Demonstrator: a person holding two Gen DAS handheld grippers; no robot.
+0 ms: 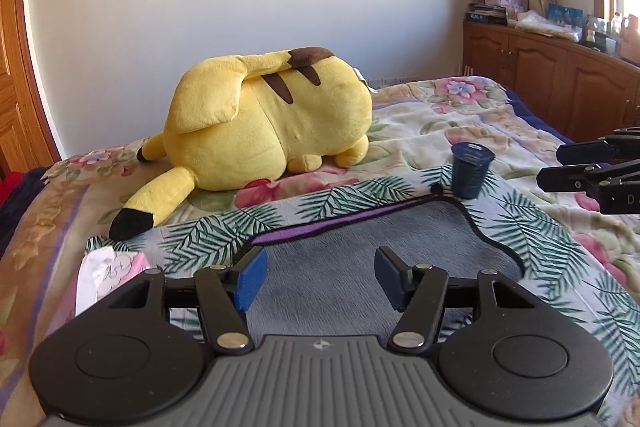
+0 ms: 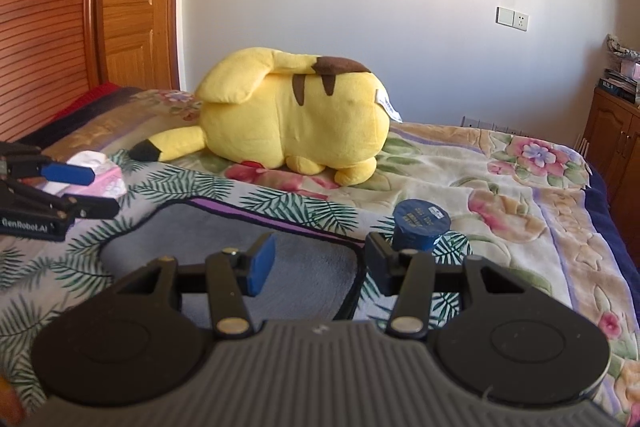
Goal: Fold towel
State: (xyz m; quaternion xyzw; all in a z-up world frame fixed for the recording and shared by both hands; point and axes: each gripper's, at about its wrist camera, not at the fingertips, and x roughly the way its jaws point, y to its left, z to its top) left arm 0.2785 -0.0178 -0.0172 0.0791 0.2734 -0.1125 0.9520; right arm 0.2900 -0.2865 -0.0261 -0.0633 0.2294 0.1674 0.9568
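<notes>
Two hand-held grippers hang over a gray towel that lies flat on a palm-leaf cloth on the bed. The left hand-held gripper has its blue pads wide apart and holds nothing. The right hand-held gripper is open and empty too. Each gripper's big black body hides the near part of the towel. A dark blue cup stands upside down just past the towel's far corner. Only the left view shows the wooden cabinets well. Only the right view shows the slatted wardrobe door. A yellow Pikachu plush lies behind, and a pink tissue pack is partly hidden.
</notes>
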